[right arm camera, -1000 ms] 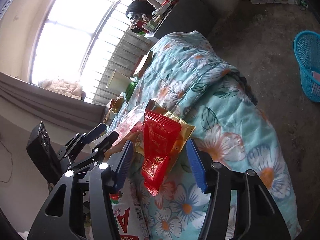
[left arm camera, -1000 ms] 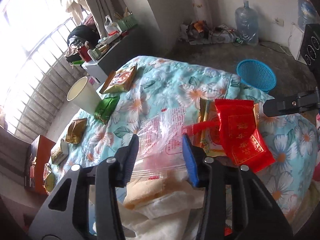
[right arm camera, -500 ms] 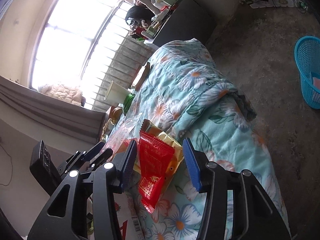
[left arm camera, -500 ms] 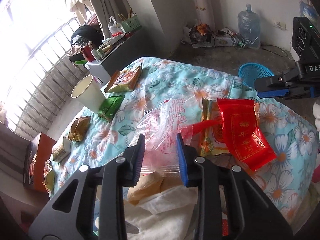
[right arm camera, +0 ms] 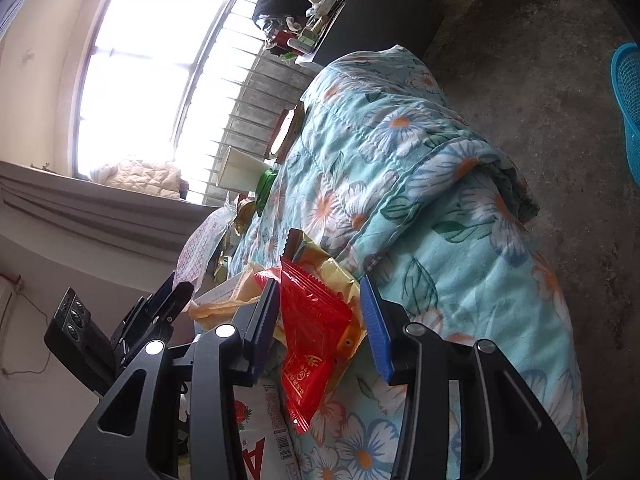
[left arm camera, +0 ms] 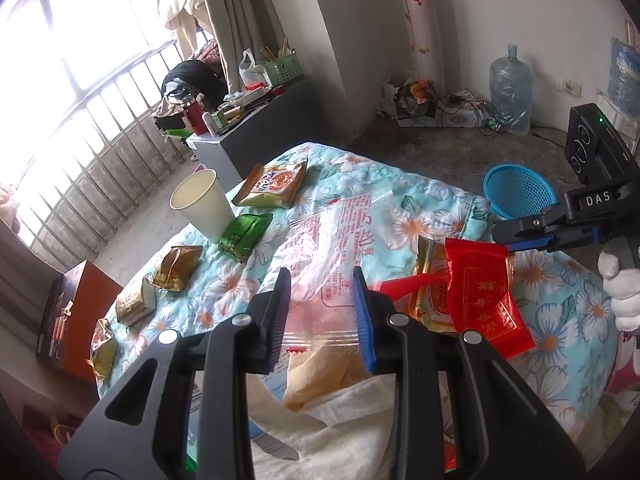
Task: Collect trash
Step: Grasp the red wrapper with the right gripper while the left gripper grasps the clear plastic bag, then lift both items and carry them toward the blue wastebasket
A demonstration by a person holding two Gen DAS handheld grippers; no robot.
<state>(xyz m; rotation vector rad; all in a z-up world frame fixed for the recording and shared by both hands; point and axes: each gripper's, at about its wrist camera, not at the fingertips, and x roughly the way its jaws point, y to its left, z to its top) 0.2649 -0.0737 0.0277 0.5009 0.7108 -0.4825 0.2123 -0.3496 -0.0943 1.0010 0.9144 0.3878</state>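
While the right hand-held gripper has just been narrowing its jaws, the red wrapper stands between them; whether the pads already press on it cannot be told. It sits on a gold packet near the flowered quilt's near edge. Light, crinkly and slick film, it will likely crumple, so a pinch across its flat middle looks safer than its sealed ends. The left hand-held gripper has its jaws part-way apart around the mouth of a clear plastic bag, thin and limp; contact is unclear there too.
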